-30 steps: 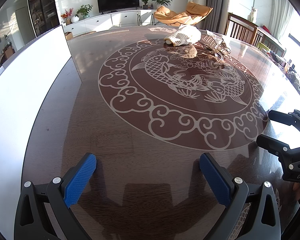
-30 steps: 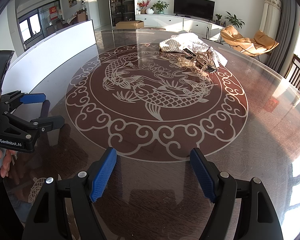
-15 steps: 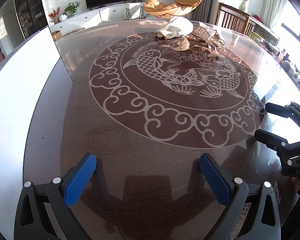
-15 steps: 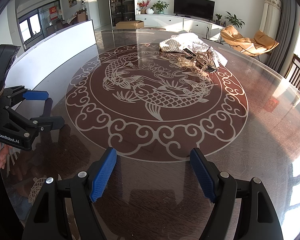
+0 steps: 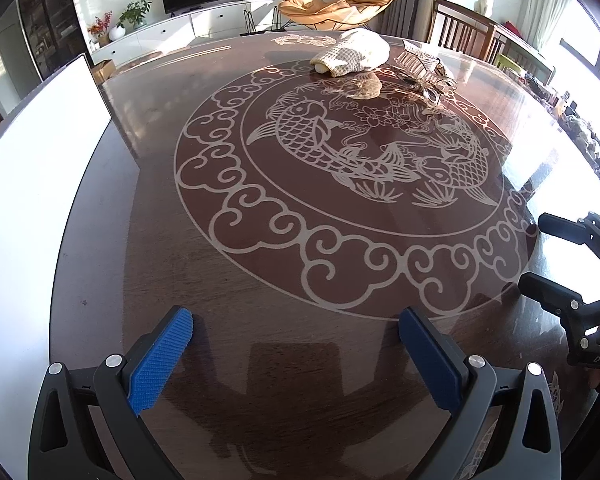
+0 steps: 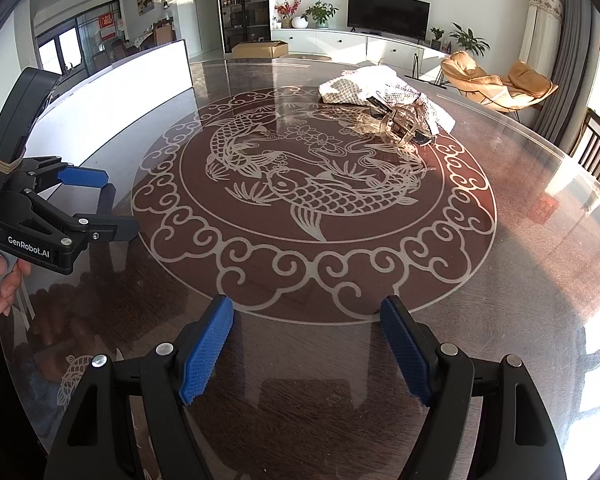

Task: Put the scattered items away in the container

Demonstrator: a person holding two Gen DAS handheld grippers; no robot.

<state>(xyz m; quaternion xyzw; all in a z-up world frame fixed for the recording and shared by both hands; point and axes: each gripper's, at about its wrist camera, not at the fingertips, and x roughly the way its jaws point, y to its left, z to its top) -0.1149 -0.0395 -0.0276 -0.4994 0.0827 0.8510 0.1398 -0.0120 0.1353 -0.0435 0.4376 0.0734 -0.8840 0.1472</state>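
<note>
A white knitted cloth bundle (image 5: 354, 54) lies at the far side of the round table, also in the right wrist view (image 6: 364, 86). Beside it sits a clear wire-like container (image 5: 426, 74) with small dark items, seen in the right wrist view (image 6: 400, 122). My left gripper (image 5: 296, 354) is open and empty, low over the near table edge. My right gripper (image 6: 306, 346) is open and empty, also near the edge. Each gripper shows in the other's view: the right one (image 5: 540, 252), the left one (image 6: 116, 204).
The glossy dark table (image 5: 260, 288) bears a carp and cloud pattern (image 6: 312, 184). A white panel (image 5: 32, 168) runs along the left. Wooden chairs (image 5: 460, 32) stand behind the table on the right. A person's hand (image 6: 4, 280) holds the left gripper.
The left gripper has lifted and tilted a little, so the far bundle sits lower and closer in its view. The right gripper has stayed still.
</note>
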